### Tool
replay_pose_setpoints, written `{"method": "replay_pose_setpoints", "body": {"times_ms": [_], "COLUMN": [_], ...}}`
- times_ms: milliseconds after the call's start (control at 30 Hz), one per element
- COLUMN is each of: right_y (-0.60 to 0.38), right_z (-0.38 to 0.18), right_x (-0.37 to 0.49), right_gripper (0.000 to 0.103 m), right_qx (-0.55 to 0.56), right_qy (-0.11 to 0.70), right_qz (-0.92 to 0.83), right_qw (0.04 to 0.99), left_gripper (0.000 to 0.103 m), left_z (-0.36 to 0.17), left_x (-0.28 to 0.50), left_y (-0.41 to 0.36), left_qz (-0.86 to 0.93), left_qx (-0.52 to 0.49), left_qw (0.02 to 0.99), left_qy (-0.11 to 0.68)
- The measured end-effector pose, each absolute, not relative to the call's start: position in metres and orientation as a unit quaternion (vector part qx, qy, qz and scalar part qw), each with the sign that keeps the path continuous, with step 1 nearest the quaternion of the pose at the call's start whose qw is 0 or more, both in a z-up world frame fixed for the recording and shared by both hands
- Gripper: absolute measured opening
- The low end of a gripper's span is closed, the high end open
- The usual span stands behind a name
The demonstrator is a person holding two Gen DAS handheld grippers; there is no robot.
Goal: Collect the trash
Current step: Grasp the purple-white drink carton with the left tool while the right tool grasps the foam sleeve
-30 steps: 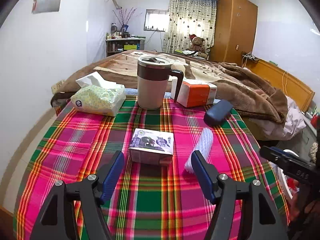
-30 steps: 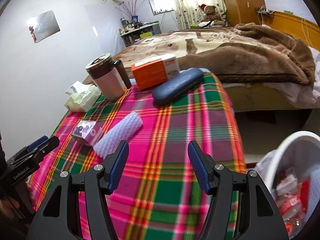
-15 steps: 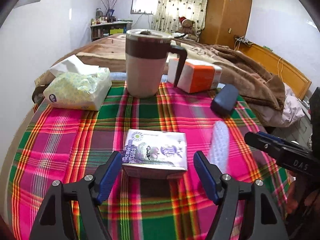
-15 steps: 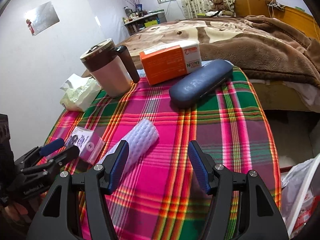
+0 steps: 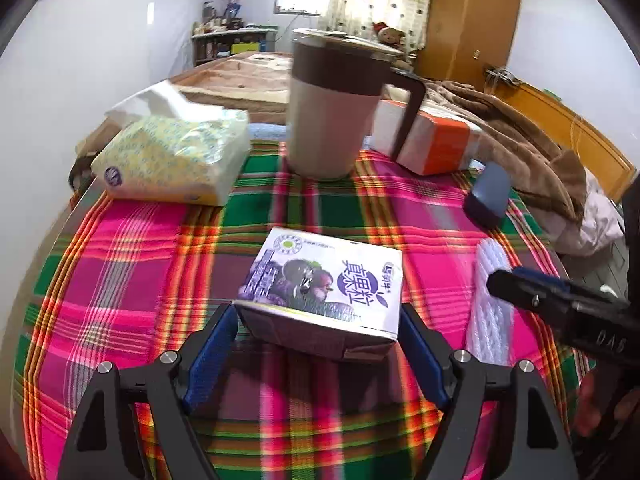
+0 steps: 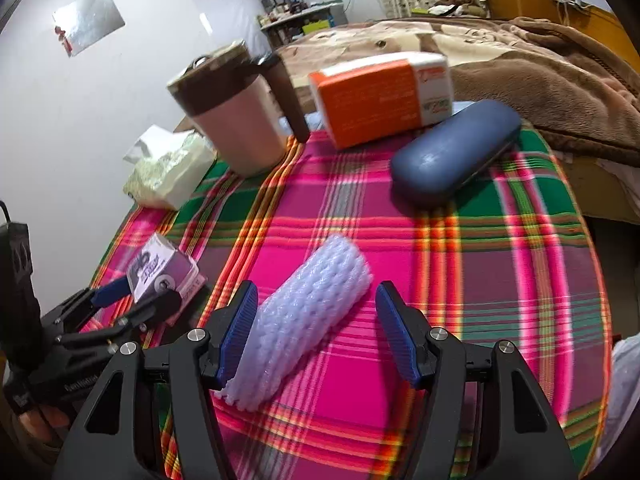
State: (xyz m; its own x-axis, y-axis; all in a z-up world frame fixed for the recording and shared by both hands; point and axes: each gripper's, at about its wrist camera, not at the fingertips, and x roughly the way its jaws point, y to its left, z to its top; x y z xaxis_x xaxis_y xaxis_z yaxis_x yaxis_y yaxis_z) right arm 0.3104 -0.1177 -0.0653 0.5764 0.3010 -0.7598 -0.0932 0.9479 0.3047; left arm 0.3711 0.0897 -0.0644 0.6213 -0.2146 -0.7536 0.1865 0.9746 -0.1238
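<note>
A purple-and-white drink carton lies flat on the plaid tablecloth. My left gripper straddles its near end, jaws opening, a blue pad close to each side and no squeeze showing. A white foam net sleeve lies slantwise to the carton's right. My right gripper is open around it, with the sleeve's near end against the left finger. The right wrist view shows the left gripper at the carton. From the left wrist view, the right gripper sits over the sleeve.
At the back of the table stand a brown-and-beige lidded mug, a soft tissue pack, an orange-and-white box and a dark blue glasses case. A bed with a brown blanket lies beyond. The table edge drops off at right.
Both grippers came forward and down onto the table. The left jaws widened and now flank the carton. The foam sleeve now lies between the right fingers.
</note>
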Motion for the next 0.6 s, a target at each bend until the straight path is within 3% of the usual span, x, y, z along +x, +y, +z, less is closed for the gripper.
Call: {"method": "replay_pose_setpoints", "body": {"times_ms": [500,600], "right_y": [-0.100,-0.100], "right_z": [-0.069,-0.068], "right_x": [0.317,0.314], "right_gripper": [0.063,0.050], "right_qx": [0.095,0.097], "right_qy": [0.457,0.453], "right_qz": [0.111,0.117], "right_qw": [0.878,0.878], "left_gripper": [0.080,0.080], "left_z": [-0.073,-0.071], "left_x": [0.388,0.386], "left_y": [0.096,0.097], "left_qz": [-0.103,-0.102], "left_qx": [-0.016,-0.020], "left_qw": [0.896,0.900], "left_qy": [0.431,0.424]}}
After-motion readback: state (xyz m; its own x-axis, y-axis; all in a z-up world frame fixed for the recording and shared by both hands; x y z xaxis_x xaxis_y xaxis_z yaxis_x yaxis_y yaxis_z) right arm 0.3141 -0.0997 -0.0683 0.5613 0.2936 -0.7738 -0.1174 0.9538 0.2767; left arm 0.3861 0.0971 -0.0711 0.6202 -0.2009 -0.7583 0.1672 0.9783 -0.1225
